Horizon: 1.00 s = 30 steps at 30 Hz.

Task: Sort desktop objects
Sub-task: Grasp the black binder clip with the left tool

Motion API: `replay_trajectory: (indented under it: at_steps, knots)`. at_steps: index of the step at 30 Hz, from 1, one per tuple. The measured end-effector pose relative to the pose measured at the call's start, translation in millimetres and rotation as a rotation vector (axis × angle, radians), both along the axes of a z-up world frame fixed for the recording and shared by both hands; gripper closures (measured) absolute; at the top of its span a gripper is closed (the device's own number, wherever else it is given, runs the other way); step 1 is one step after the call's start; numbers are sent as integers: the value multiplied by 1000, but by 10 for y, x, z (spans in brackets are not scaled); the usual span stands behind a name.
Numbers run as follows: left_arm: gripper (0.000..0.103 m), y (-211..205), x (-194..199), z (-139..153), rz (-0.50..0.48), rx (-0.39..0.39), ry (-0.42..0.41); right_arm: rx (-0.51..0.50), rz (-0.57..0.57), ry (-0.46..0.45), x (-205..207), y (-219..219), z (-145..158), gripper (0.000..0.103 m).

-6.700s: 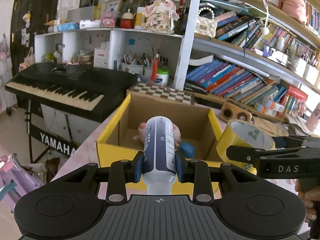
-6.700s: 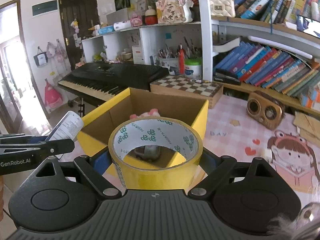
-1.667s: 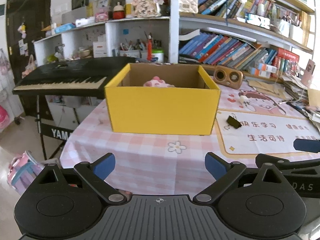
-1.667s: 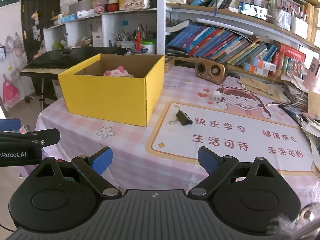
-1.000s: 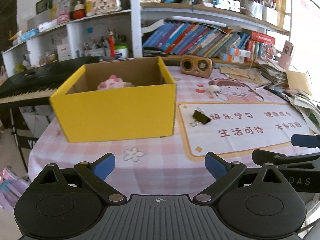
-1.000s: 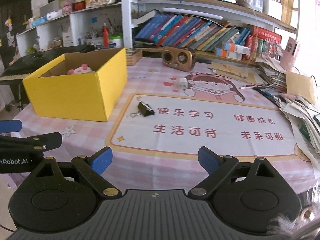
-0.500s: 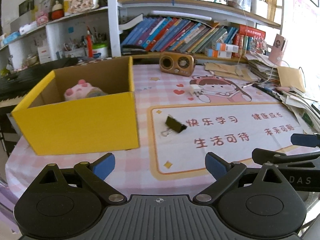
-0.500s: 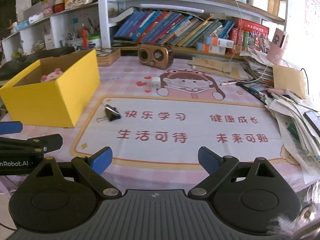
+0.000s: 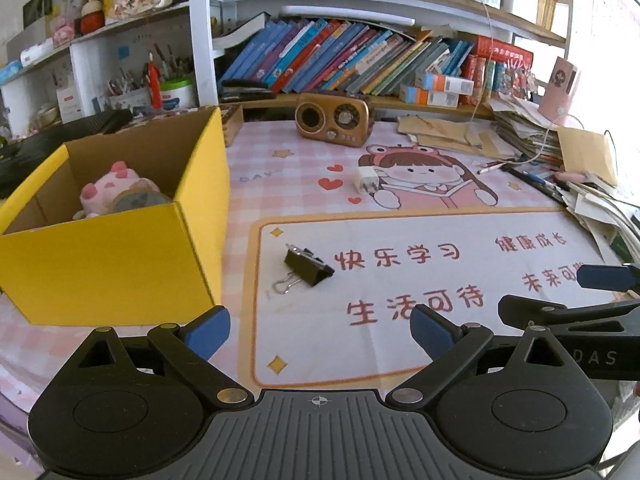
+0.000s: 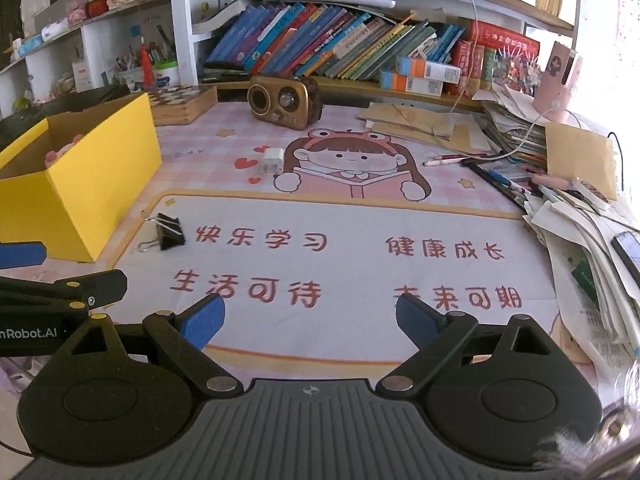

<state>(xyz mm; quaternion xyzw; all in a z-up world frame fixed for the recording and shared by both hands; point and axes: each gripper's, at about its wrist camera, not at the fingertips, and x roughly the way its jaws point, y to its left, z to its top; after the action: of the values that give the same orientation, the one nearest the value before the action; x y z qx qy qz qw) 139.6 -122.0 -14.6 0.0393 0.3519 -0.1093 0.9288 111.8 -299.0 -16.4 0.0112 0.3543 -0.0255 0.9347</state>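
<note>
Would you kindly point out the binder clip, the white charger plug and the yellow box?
binder clip (image 9: 309,265), left wrist view, black body.
white charger plug (image 10: 273,161), right wrist view, front face.
yellow box (image 9: 108,268), left wrist view, near outer wall.

Left gripper is held pitched downward, jaws spread wide, nothing gripped between the blue pads. Right gripper is held alongside at the same downward pitch, jaws likewise wide apart, nothing gripped between them.

Brown retro radio at desk's back edge, books shelved behind, approx. paper pile far right.
</note>
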Motion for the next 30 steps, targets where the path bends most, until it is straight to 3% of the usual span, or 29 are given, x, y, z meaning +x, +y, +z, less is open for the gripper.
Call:
replay_trajectory:
  at_steps: [19,26,30]
  knots:
    - [5,-437,392,-33,122,52,-2,57,90,1,612,-512,-86,10]
    - [6,-454,564,-108,191,33,-1,69,124,-11,810,-594,-100,10]
    - [17,-443,700,-166,227,14,10,72,144,-16,932,-621,-91,10]
